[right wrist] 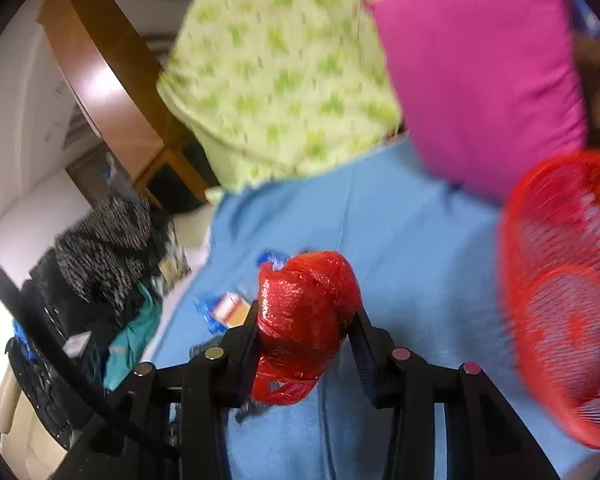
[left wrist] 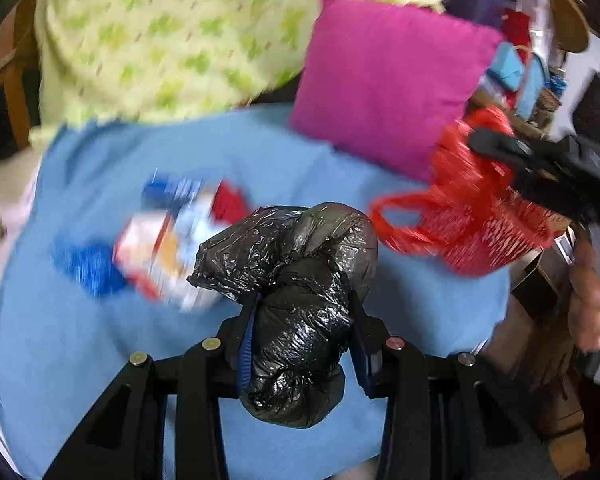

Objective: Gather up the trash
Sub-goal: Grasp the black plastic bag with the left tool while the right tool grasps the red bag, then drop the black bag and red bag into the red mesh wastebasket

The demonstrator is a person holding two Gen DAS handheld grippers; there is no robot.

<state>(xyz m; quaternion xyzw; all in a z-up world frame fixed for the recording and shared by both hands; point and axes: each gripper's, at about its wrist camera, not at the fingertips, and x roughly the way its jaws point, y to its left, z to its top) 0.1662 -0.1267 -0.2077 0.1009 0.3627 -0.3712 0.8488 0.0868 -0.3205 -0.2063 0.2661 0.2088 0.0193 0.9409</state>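
My left gripper [left wrist: 304, 300] is shut on a crumpled black plastic bag [left wrist: 300, 320], held above the blue bedsheet [left wrist: 80, 340]. My right gripper [right wrist: 306, 312] is shut on a wad of red plastic [right wrist: 304, 320], also off the sheet. A red mesh basket [right wrist: 564, 300] hangs at the right; in the left wrist view this red mesh basket [left wrist: 480, 232] shows with a loop handle, partly behind the right gripper's black fingers [left wrist: 500, 148]. Blurred blue, white and red wrappers [left wrist: 160, 240] lie on the sheet left of the black bag; these wrappers [right wrist: 228, 308] also show in the right wrist view.
A magenta cushion [left wrist: 388, 88] and a green-patterned pillow [left wrist: 172, 40] lie at the head of the bed. A wooden headboard [right wrist: 108, 80] stands behind. Dark clothes [right wrist: 108, 248] are piled left of the bed. A hand [left wrist: 592, 308] and cardboard [left wrist: 540, 292] sit at the right.
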